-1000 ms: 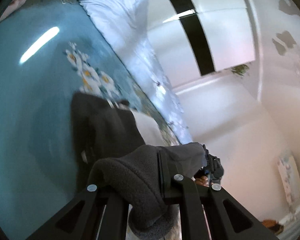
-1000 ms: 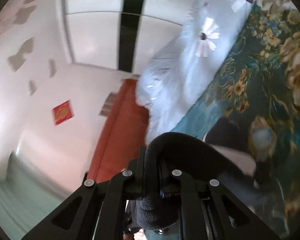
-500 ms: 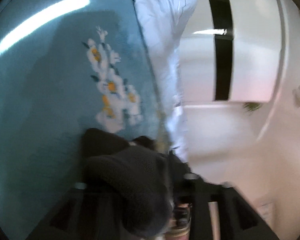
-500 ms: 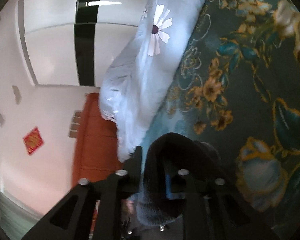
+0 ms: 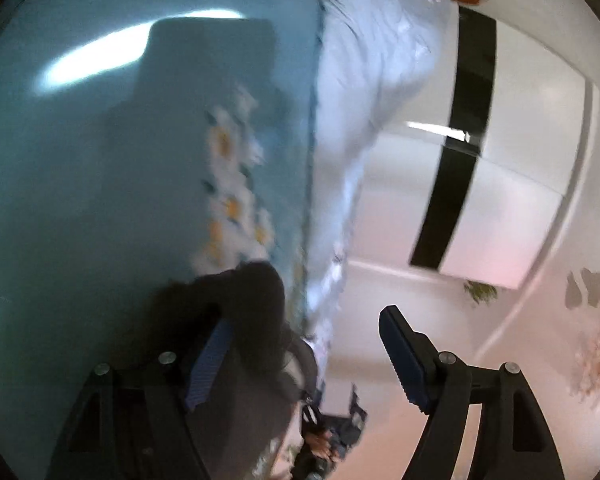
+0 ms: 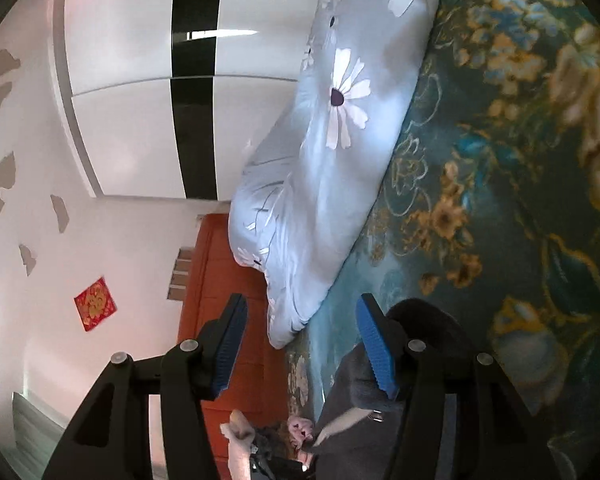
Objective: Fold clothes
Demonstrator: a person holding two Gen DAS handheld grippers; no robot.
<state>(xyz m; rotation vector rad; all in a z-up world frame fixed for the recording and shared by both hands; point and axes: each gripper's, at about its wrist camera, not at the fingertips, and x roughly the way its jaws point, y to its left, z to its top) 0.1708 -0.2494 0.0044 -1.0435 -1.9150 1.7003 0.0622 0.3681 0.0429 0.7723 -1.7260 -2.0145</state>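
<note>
A dark grey fleece garment (image 5: 256, 312) lies bunched on the teal flowered bed cover (image 5: 100, 200). My left gripper (image 5: 306, 316) hangs just over it with its jaws opening. The fleece rests against the left pad (image 5: 208, 360) only, and the other pad (image 5: 404, 360) stands free. In the right wrist view the same garment (image 6: 428, 328) sits beside and under the right-hand finger (image 6: 376, 352). The jaws of my right gripper (image 6: 302, 300) are opening, with nothing pressed between the pads.
A pale blue duvet with daisies (image 6: 324, 152) is heaped along the bed's edge. Behind it are an orange-red wooden panel (image 6: 220, 280) and a white wardrobe with a black stripe (image 6: 192, 80). A person's hand with the other gripper (image 5: 324, 440) shows low in the left wrist view.
Both grippers were shut on the fleece a second ago and have since opened. The garment has dropped onto the bed cover. The left view has rolled and sunk closer to the bed.
</note>
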